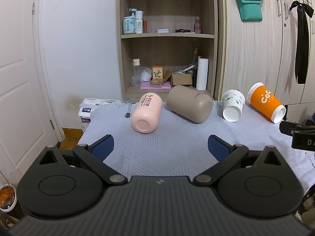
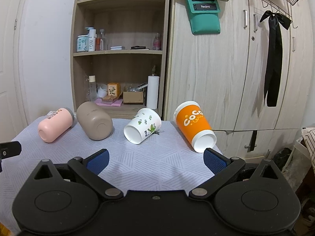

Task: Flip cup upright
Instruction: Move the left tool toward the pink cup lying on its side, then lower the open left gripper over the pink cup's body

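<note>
Left wrist view first: the left tool (image 1: 161, 147) hangs over the near part of the worktop (image 1: 157, 157) with its blue pads spread wide and nothing between them; 4 cups lie on their sides in a row across the far half of the cloth; pink cup (image 1: 146, 113), tan cup (image 1: 190, 103), white paper cup (image 1: 233, 106), orange paper cup (image 1: 265, 103). Pink one sits nearest this tool, base toward the camera, long axis running away toward the shelf (image 1: 167, 35) and a bit right; tan one lies base toward the camera and angled right. I'd guess both are hard plastic or insulated bottles, smooth and stiff, so a firm squeeze across the mid-body should be fine, though they could roll.

Right wrist view: the right tool (image 2: 155, 160) is also wide open and holding nothing; its right pad is just beside the orange paper cup (image 2: 194, 126), which lies with its narrow base toward the camera and its lidded top pointing up and away to the left. The white paper cup (image 2: 142, 125) lies the same sort of way, base toward the camera and left, rim toward the cupboard. These 2 look light and crushable; I'd pinch gently across the body near the middle, then swing the base down.
</note>
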`<move>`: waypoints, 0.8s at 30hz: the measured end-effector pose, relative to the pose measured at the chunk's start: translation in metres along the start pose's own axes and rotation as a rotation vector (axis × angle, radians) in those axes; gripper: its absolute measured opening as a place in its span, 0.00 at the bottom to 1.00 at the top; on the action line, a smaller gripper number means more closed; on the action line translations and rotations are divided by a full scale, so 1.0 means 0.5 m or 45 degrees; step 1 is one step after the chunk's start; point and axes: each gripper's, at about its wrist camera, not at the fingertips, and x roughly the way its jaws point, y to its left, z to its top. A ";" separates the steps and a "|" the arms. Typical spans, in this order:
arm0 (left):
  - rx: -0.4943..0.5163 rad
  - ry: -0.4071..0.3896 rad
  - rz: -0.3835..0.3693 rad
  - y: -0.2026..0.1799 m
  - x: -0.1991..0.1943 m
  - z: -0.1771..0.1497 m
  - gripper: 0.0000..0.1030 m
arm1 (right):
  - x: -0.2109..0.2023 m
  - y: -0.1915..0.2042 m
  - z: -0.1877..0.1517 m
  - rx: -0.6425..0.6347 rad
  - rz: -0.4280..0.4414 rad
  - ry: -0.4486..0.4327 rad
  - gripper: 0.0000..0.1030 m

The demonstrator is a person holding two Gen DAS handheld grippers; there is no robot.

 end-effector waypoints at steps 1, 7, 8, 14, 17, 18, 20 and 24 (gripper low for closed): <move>0.001 0.001 0.001 0.000 0.000 0.000 1.00 | 0.000 -0.001 0.000 0.000 0.000 0.001 1.00; 0.008 0.005 0.001 -0.004 0.000 -0.001 1.00 | 0.001 -0.001 0.000 0.001 -0.001 0.006 1.00; 0.011 0.006 0.002 -0.005 0.001 -0.001 1.00 | 0.002 -0.002 0.000 0.001 0.000 0.008 1.00; 0.014 0.019 0.009 -0.008 0.006 -0.001 1.00 | 0.010 -0.003 -0.002 -0.002 0.006 0.021 1.00; -0.024 0.061 -0.042 0.002 0.009 0.006 1.00 | 0.013 -0.001 -0.002 -0.001 0.020 0.032 1.00; -0.032 0.068 -0.059 0.005 0.008 0.008 1.00 | 0.013 -0.001 -0.001 0.003 0.030 0.034 1.00; -0.035 0.070 -0.084 0.013 0.004 0.014 1.00 | 0.011 0.001 0.001 0.006 0.055 0.026 1.00; -0.035 0.068 -0.080 0.033 -0.001 0.039 1.00 | 0.017 0.014 0.009 -0.020 0.082 0.019 1.00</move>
